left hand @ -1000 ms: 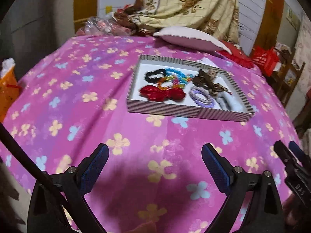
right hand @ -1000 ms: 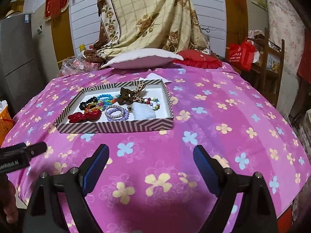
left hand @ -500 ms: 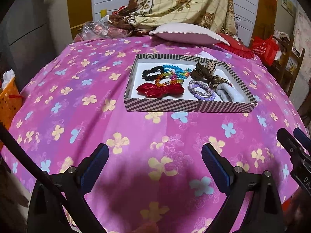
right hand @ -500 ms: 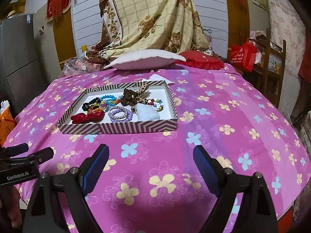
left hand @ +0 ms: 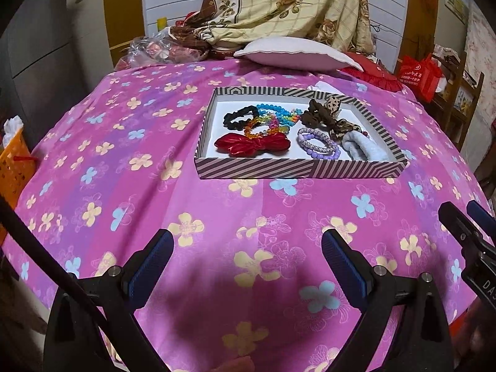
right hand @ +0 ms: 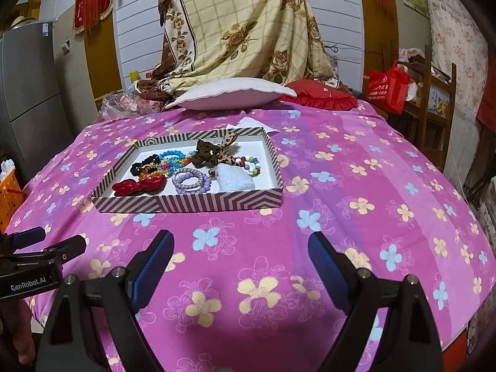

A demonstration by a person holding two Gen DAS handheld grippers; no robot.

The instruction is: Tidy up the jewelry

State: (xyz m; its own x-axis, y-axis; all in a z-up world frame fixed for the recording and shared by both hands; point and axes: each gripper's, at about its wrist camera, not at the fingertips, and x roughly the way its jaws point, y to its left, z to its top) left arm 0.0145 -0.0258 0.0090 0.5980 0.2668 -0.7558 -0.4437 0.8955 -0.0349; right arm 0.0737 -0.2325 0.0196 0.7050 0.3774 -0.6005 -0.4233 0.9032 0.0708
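Observation:
A striped shallow box (left hand: 254, 169) (right hand: 217, 202) sits on the pink flowered bedspread. In it lie a red bow (left hand: 252, 145) (right hand: 138, 185), a black scrunchie (left hand: 240, 117), rainbow bead bracelets (left hand: 272, 119) (right hand: 169, 158), purple bracelets (left hand: 319, 144) (right hand: 190, 181), a leopard-print bow (left hand: 328, 114) (right hand: 214, 152) and a pale blue scrunchie (left hand: 365, 150) (right hand: 235, 179). My left gripper (left hand: 246, 255) is open and empty, well short of the box. My right gripper (right hand: 240, 252) is open and empty, in front of the box.
A white pillow (left hand: 294, 54) and a red cushion (right hand: 319, 96) lie at the bed's far end under a draped floral blanket. An orange basket (left hand: 12, 164) stands off the bed's left edge. A wooden chair with a red bag (right hand: 390, 88) stands at right.
Both grippers have drawn back and levelled a little, so the box appears lower and more centred in the left wrist view. Nothing in the box has moved.

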